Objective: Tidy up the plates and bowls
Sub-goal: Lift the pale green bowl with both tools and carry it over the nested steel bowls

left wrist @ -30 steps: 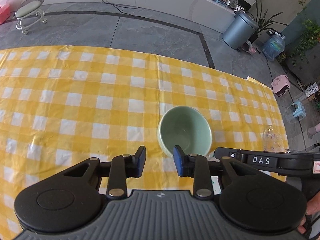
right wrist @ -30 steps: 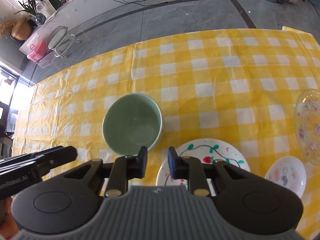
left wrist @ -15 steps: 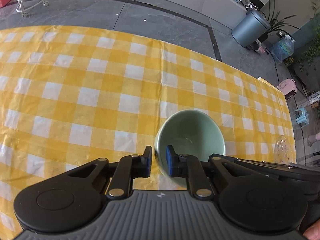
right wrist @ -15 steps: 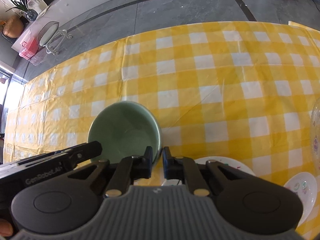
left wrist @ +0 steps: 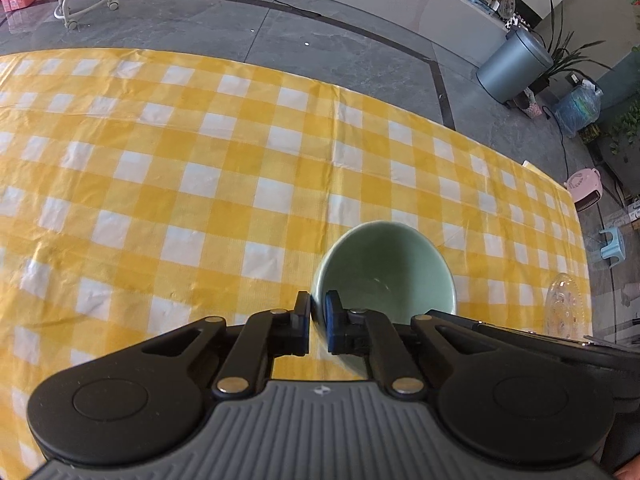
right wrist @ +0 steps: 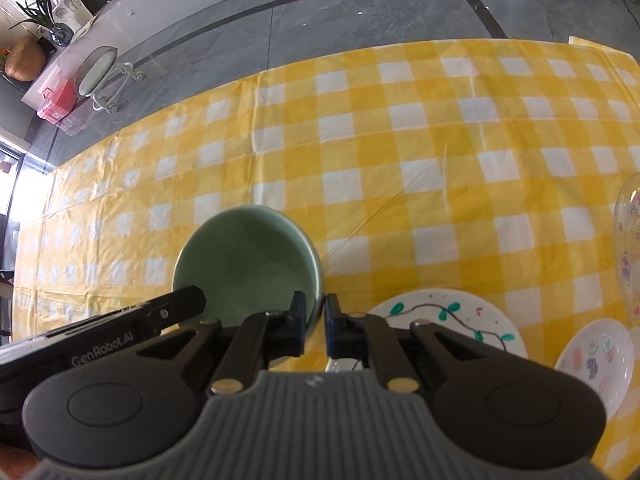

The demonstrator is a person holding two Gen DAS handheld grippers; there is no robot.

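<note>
A pale green bowl (left wrist: 384, 272) stands on the yellow checked tablecloth (left wrist: 200, 184). My left gripper (left wrist: 318, 320) is shut on the bowl's left rim, one pad outside the wall and one inside. In the right wrist view the same green bowl (right wrist: 244, 264) has its right rim pinched by my right gripper (right wrist: 316, 320), which is shut on it. Each gripper's black body shows in the other's view, at the bowl's opposite side. Whether the bowl touches the cloth I cannot tell.
A white plate painted with a green vine (right wrist: 452, 312) lies just right of the bowl. Further right is a small white saucer with pastel drawings (right wrist: 596, 360) and a clear glass plate (right wrist: 630, 248), also at the right table edge as the glass plate (left wrist: 566, 300).
Both grippers went from open to shut on the bowl's rim. The left one came down and in onto the left rim; the right one shifted left onto the right rim.
</note>
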